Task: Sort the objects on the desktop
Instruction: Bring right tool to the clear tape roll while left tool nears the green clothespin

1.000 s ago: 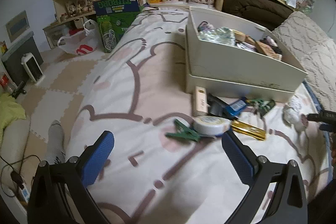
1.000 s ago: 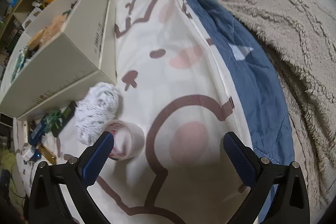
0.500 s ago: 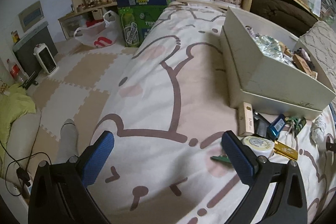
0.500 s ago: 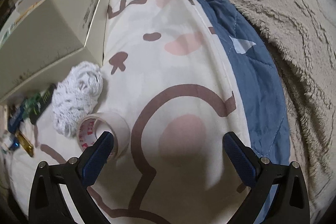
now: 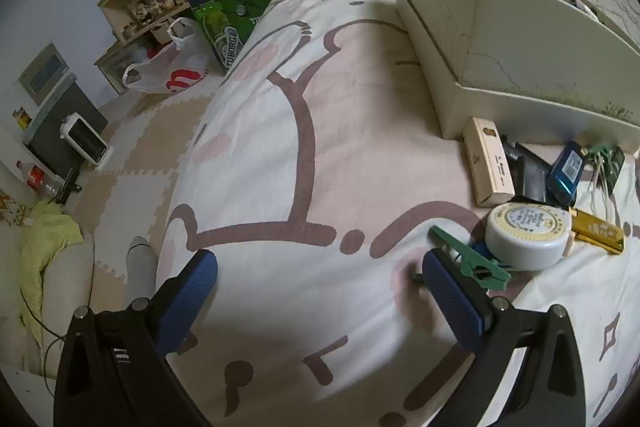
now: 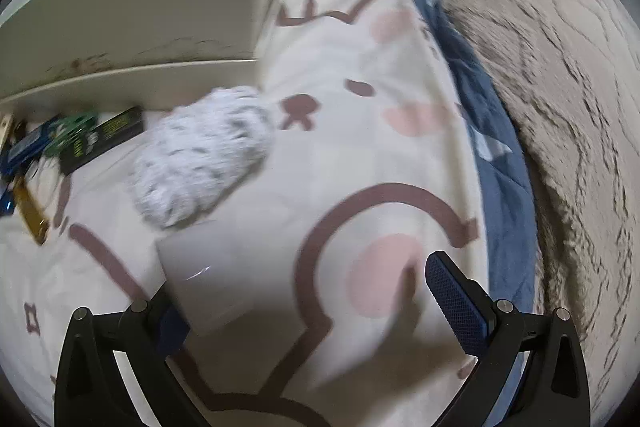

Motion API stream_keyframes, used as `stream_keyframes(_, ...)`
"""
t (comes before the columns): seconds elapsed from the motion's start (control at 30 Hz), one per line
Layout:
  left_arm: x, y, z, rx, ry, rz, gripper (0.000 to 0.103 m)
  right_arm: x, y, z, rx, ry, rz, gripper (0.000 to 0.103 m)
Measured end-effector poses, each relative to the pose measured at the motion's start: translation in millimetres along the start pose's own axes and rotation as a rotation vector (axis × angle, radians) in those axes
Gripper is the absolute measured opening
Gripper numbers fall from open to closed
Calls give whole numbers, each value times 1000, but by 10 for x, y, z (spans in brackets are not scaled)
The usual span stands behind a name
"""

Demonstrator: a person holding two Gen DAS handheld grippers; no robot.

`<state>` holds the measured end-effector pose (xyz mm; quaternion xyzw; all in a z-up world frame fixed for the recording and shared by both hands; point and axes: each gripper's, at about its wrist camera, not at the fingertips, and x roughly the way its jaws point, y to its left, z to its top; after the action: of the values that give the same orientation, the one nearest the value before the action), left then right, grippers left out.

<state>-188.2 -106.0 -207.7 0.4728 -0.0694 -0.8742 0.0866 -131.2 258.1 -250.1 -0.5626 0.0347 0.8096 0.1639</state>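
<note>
In the left wrist view my left gripper [image 5: 320, 291] is open and empty, low over the printed bedspread. Just beyond its right finger lie a green clip [image 5: 468, 261] and a round white tin [image 5: 528, 233]. Further right are a cream slim box [image 5: 488, 163], a blue device [image 5: 568, 171] and a gold bar [image 5: 598, 231]. In the right wrist view my right gripper [image 6: 316, 291] is open, with a roll of clear tape [image 6: 216, 279] between its fingers, against the left one. A white ball of string [image 6: 204, 155] lies just beyond the tape.
A big cream storage box [image 5: 516, 39] with several items inside stands behind the clutter; it also shows in the right wrist view [image 6: 132, 7]. A fuzzy beige blanket [image 6: 560, 87] and a blue quilt edge [image 6: 500, 147] lie right. A green beer carton [image 5: 228, 3] stands on the floor left.
My left gripper swung left, then dropped down close to the green clip and the tin. My right gripper moved forward and left, so the tape roll now sits between its fingers.
</note>
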Motion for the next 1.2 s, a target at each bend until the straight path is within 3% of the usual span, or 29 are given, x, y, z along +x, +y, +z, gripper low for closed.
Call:
stream_keyframes(0.3,75,13,-66,-44,49,-164,103,-161,289,-63,-130,25,156,103)
stream_keyframes(0.47,-18,-273,-126,77,26,-182,103,-206,399,-65,-185,21,234,103)
stream_keyframes(0.63,-101,-420,-227,121,43,-270,103,-174,406,-32,-205,43,333,103)
stream_keyframes(0.83,-261,-709,-376,242,43,-356,103,-166,375,23,-215,47,383,103)
stream_keyframes(1.0,-391,-825,-441,305,10,-332,103,-213,267,31,-155,40,402,103)
stream_keyframes(1.07,-429,-760,-434,280,5,-337,103,-412,328,-243,-102,30,425,103)
stream_keyframes(1.2,-533,-536,-370,180,-11,-368,103,-446,61,-233,16,-2,503,103)
